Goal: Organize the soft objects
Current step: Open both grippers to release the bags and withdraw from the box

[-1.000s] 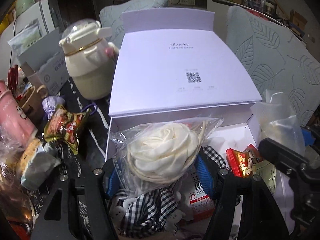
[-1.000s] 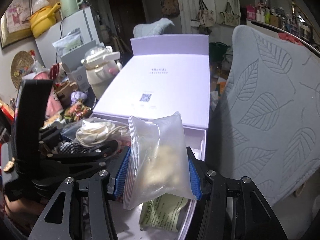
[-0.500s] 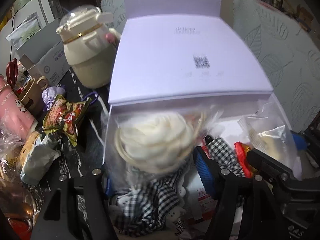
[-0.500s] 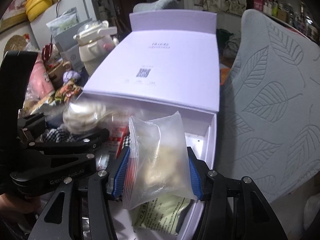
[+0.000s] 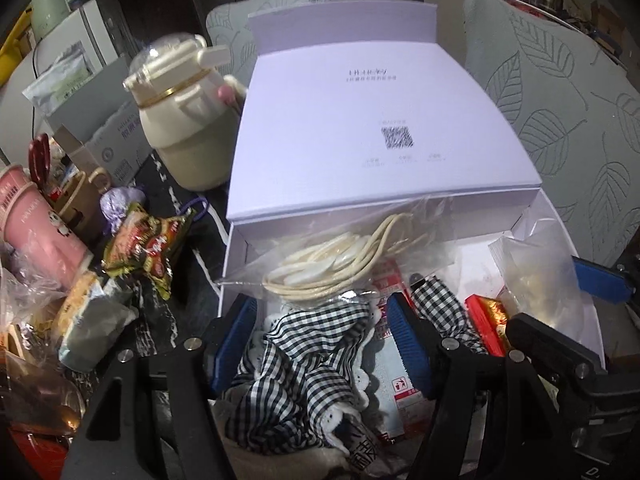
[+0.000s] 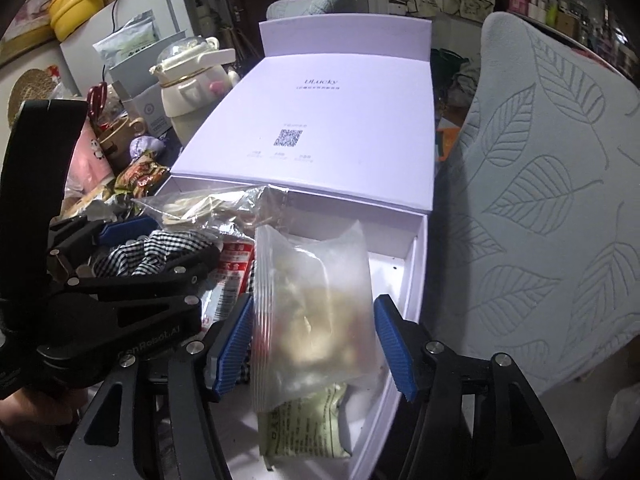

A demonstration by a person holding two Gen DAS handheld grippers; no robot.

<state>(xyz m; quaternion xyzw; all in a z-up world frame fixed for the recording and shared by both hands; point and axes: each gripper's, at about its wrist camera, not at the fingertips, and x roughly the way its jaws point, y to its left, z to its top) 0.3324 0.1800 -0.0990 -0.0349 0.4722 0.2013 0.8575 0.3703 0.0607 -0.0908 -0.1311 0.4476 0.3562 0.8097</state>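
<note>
Cluttered tabletop surrounds the white drawer box [image 6: 416, 264]. Right gripper [image 6: 314, 344] jaws have just been opening, apart around the clear zip bag [image 6: 316, 312] at the drawer's right edge; left gripper [image 5: 320, 344] stands open over checked cloth [image 5: 304, 360]. Light, limp and slippery, the bag is best pinched mid-body.

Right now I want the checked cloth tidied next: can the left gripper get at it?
Probably yes: the left gripper is open directly over the checked cloth, nothing covering it.
</note>
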